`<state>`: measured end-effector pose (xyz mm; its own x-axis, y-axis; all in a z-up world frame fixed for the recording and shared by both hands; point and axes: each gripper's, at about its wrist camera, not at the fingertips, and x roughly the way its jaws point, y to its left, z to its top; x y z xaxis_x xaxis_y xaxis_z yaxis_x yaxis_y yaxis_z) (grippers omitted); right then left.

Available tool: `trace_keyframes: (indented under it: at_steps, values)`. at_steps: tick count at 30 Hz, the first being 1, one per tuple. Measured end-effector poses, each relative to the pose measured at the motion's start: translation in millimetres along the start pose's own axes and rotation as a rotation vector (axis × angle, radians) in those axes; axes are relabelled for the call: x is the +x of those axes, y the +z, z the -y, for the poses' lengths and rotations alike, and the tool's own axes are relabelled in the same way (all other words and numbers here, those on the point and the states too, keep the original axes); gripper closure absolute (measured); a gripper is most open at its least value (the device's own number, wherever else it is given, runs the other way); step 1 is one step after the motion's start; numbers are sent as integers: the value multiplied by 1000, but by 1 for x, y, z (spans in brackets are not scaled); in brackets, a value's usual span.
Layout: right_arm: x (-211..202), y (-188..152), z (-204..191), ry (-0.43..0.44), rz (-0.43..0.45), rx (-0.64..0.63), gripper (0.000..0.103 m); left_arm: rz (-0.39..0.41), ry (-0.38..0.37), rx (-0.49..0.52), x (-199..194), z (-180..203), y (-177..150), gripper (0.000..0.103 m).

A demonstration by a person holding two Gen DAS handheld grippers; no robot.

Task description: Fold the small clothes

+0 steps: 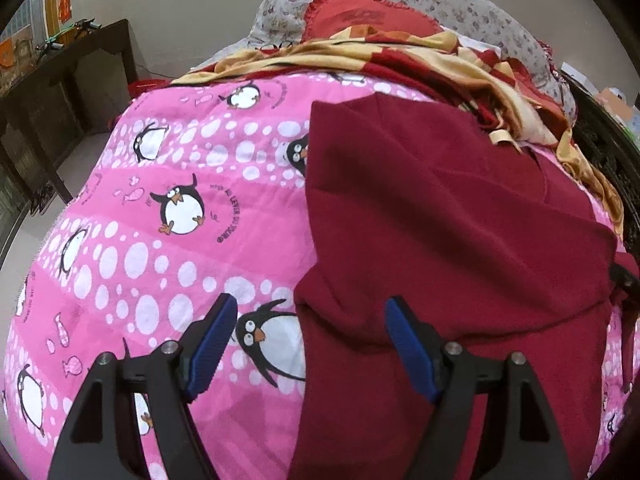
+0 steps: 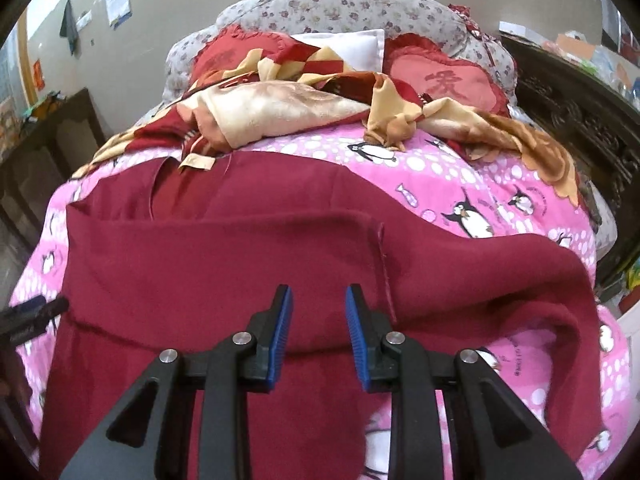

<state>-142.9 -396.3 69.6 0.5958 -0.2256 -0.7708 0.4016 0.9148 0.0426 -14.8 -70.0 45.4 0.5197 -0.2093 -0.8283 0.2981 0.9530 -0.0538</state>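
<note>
Your left gripper point(image 1: 308, 320) gaped wide astride maroon garment point(image 1: 440, 220) left edge; right gripper point(image 2: 318, 308) narrower, empty, over its middle, garment running crosswise.

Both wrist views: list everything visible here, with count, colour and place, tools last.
garment: one, dark red, spread flat on the bedcover, partly folded
bedcover: one, pink with white dots and penguins, covering the bed
blanket: one, red and gold, bunched behind the garment
heart cushions: two, red, at the head of the bed
floral pillow: one, grey, behind the cushions
white pillow: one, between the cushions
dark table: one, left of the bed
left tool: one, black with blue pads, open over the garment's left edge
right tool: one, same colours, open above the garment
</note>
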Motion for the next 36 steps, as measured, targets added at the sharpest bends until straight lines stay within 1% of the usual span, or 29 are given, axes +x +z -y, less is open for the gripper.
trace_keyframes:
  at_steps: [1,2,3,5,11,15,19,23,26,28,30,31,34,36]
  values:
    - [14,-2,0,-32,-47,-7,45,3,-1,0,-2,0,-1,23]
    - [25,-4,1,-48,-91,-11,45,5,-4,0,-4,1,0,23]
    - [31,-6,0,-51,-101,-14,45,8,-8,2,-7,2,0,23]
    - [23,-5,-3,-57,-85,-12,45,13,-12,7,-12,5,-1,23]
    - [5,-10,-3,-5,-92,-1,44,42,-13,33,-24,16,-1,23]
    - [-5,-17,-2,18,-81,5,44,41,-28,26,-24,20,-2,23]
    - [-10,-19,-5,39,-77,7,44,33,-21,35,-18,25,-3,23]
    - [-8,-18,-7,50,-71,14,44,30,-24,17,-11,21,-2,23]
    - [-1,-17,-7,51,-77,24,44,8,-8,-9,1,11,-1,23]
    - [8,-17,-8,58,-87,36,44,-10,8,-36,11,3,0,23]
    - [19,-17,-9,54,-111,42,44,-39,36,-45,23,-4,0,23]
    - [26,-18,-9,50,-130,43,44,-52,38,-45,27,-6,0,23]
    - [24,-18,-8,60,-120,51,43,-41,32,-44,26,-6,-2,22]
    - [19,-19,-5,76,-116,59,43,-49,29,-34,22,-3,-2,22]
